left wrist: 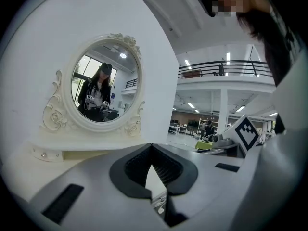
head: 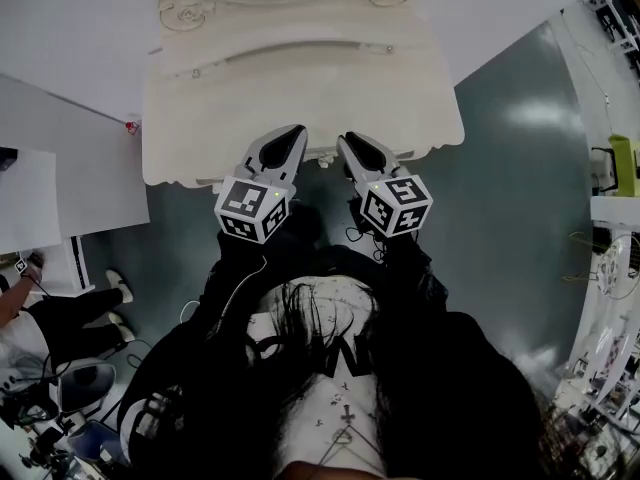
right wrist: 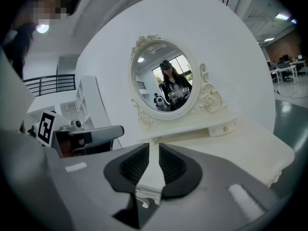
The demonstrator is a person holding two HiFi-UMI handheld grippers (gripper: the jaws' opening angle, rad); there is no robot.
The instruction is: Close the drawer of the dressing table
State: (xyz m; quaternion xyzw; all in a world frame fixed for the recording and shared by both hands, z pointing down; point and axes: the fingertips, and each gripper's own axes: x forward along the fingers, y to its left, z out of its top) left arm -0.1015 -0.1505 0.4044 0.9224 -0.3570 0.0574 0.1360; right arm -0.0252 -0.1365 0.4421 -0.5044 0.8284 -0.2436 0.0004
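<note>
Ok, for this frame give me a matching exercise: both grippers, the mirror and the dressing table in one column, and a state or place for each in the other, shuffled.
Column one:
1. left gripper
2. right gripper
3. mirror
4. dressing table

Column two:
A. jaws a narrow slit apart, nothing between them
B. oval, in a carved frame, standing at the back of the top
C. jaw tips meeting, nothing held
D. cream, its front edge at both grippers' tips

Pairs: 1-C, 2-A, 3-B, 4-D.
</note>
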